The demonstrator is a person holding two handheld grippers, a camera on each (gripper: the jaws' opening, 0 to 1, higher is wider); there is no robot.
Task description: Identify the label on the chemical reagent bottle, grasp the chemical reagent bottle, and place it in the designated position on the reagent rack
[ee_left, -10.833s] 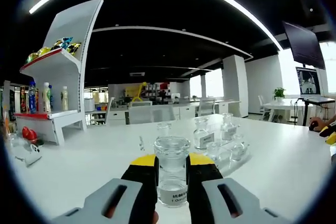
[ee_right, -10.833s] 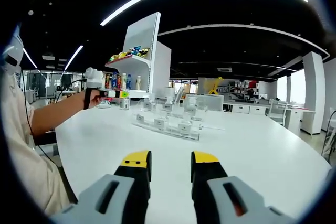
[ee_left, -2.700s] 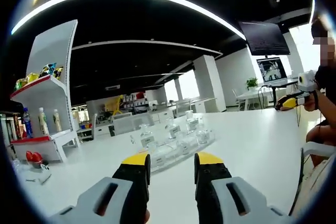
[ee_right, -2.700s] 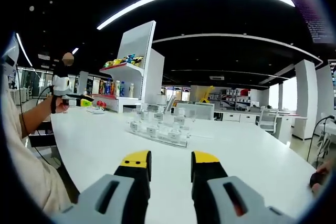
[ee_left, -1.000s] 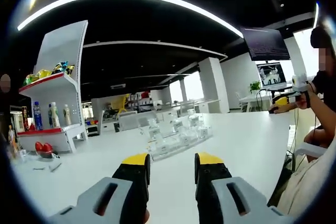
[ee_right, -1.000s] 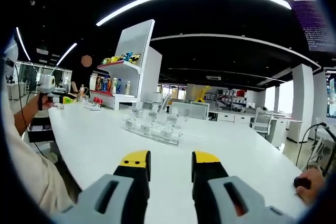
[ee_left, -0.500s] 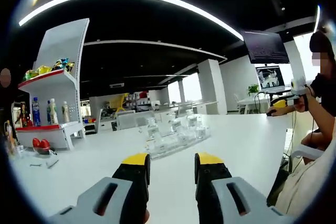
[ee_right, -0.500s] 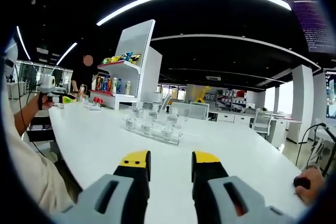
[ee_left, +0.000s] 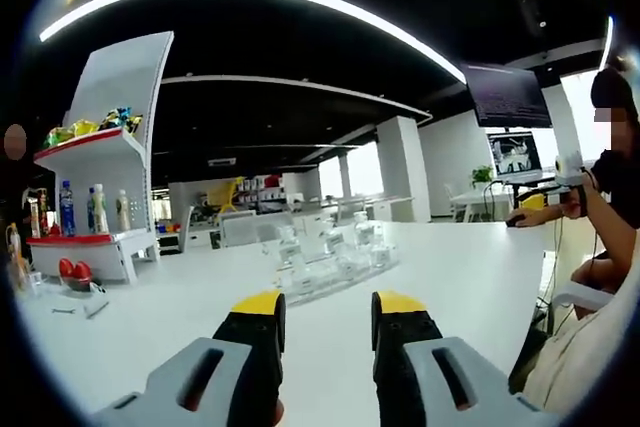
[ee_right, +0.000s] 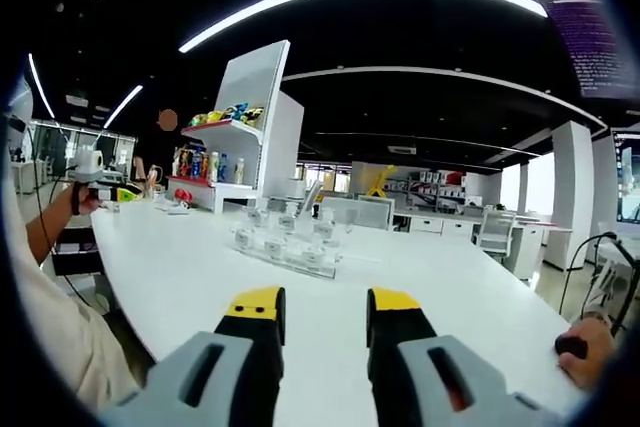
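Observation:
A clear reagent rack with several small glass reagent bottles stands on the white table, well ahead of my left gripper. That gripper is open, with nothing between its yellow-tipped jaws. In the right gripper view the same rack with its labelled bottles sits left of centre, far beyond my right gripper, which is open and holds nothing. The other hand-held gripper shows at the far left in a person's hand.
A white shelf unit with drink bottles and snacks stands at the table's left end, with red objects beside it. A person's arm crosses the right edge. Shelf unit again; a hand on a mouse.
Both views have drifted only slightly over the last second. Much earlier, my left gripper was shut on a glass bottle; now it is open and back from the rack.

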